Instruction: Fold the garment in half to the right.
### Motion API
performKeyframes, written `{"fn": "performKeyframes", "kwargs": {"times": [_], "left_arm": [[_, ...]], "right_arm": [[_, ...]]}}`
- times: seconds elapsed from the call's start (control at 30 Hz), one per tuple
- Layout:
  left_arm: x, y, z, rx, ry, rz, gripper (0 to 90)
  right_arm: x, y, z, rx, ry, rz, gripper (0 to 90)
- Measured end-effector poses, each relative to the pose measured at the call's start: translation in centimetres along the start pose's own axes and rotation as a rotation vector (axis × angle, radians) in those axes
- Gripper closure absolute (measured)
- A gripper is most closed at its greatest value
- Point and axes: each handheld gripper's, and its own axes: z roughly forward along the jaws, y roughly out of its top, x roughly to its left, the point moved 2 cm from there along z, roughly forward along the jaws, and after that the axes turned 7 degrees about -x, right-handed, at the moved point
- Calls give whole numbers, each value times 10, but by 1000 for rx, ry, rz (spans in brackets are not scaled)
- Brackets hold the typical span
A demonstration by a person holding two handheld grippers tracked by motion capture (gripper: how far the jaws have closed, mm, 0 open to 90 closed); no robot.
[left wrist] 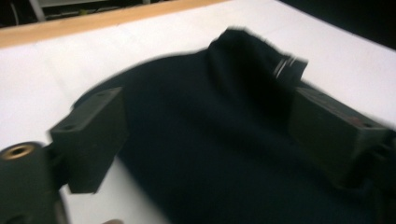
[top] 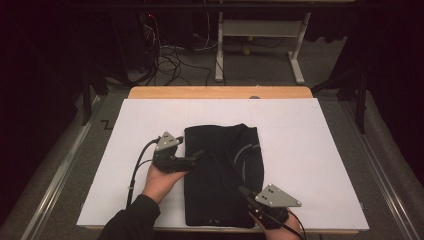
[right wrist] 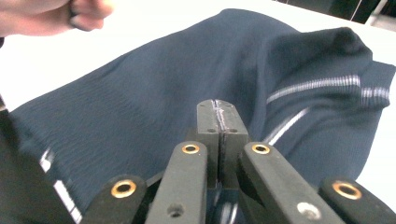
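- White sheeting (top: 310, 150) covers the bench, whose wooden edge (top: 220, 92) shows at the far side; dark floor, cables and a pale frame lie beyond.
- Nearest the person, the right hand-held gripper (top: 248, 194) sits at the near right corner of a folded black garment (top: 220, 175); its grey three-cornered plate (top: 277, 196) faces up.
- Its own view shows the right hand-held gripper (right wrist: 222, 120) with both jaws pressed flat together, resting over the dark cloth (right wrist: 187, 93); whether any cloth is nipped between them I cannot tell.
- Thin white stripes (right wrist: 313, 85) run across the garment's raised fold on that side.
- Slightly farther, at the garment's left edge, the left hand-held gripper (top: 196, 157) reaches over the cloth, held from below by the left hand (top: 161, 181) in a dark sleeve (top: 131, 220).
- Seen along its own jaws, the left hand-held gripper (left wrist: 205, 126) is released, jaws spread wide apart with the black cloth (left wrist: 210, 149) lying between and below them.
- Farther still, the garment's far edge stands humped (left wrist: 243, 51), a small striped patch (left wrist: 286, 65) beside it.
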Motion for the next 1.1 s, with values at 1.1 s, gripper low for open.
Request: {"fn": "performKeyframes", "kwargs": {"times": [1.1], "left_arm": [[40,-59,-79,-25,46,-48,0]], "right_arm": [[-106,-15,37,213,-280,110,893]]}}
